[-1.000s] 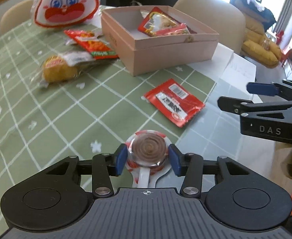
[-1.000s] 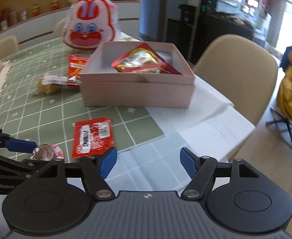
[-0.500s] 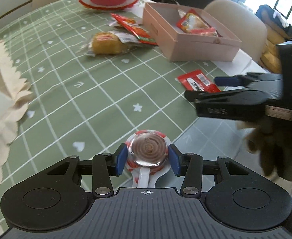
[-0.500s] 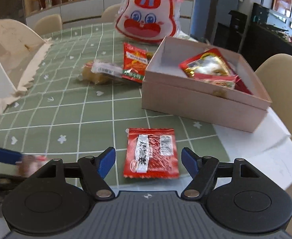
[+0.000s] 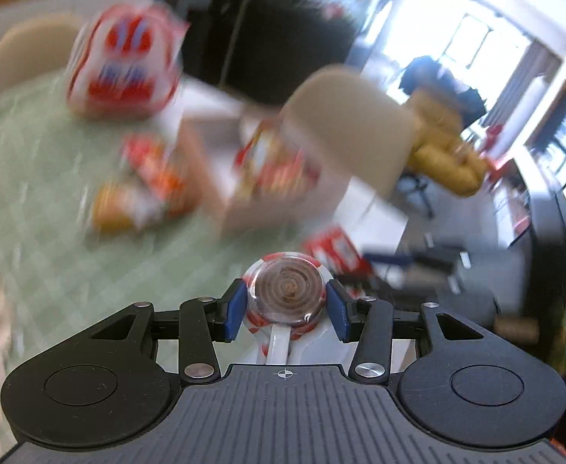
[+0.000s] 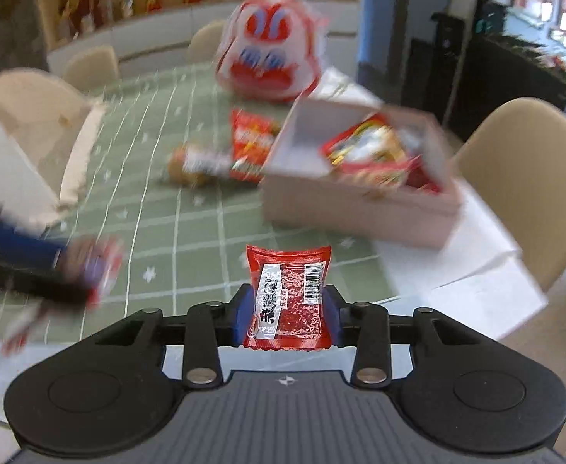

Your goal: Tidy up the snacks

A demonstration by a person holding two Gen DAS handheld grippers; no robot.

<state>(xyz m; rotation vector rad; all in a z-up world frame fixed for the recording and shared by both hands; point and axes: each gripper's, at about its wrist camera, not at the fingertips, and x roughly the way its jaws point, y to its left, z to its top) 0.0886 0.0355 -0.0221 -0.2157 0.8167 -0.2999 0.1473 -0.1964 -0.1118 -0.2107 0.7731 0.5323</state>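
Observation:
My left gripper (image 5: 286, 303) is shut on a round brown swirl lollipop (image 5: 286, 290) in a red and white wrapper, held above the green checked tablecloth (image 5: 31, 208). My right gripper (image 6: 286, 315) is shut on a red snack packet (image 6: 287, 294) with a white label and barcode, lifted off the table. The pink open box (image 6: 356, 201) with red and gold snack bags inside stands ahead to the right of it. In the right wrist view the left gripper (image 6: 31, 266) shows blurred at the far left.
A bread roll in clear wrap (image 6: 190, 166) and a red snack bag (image 6: 252, 143) lie left of the box. A large rabbit-face bag (image 6: 271, 54) stands behind. Beige chairs (image 6: 530, 178) ring the table. A cream paper bag (image 6: 16, 154) is at left. White paper (image 6: 472, 278) lies under the box.
My right gripper has closed on the red packet and lifted it off the table. My left gripper has swung back towards the box with the lollipop still in it. Both views are motion-blurred.

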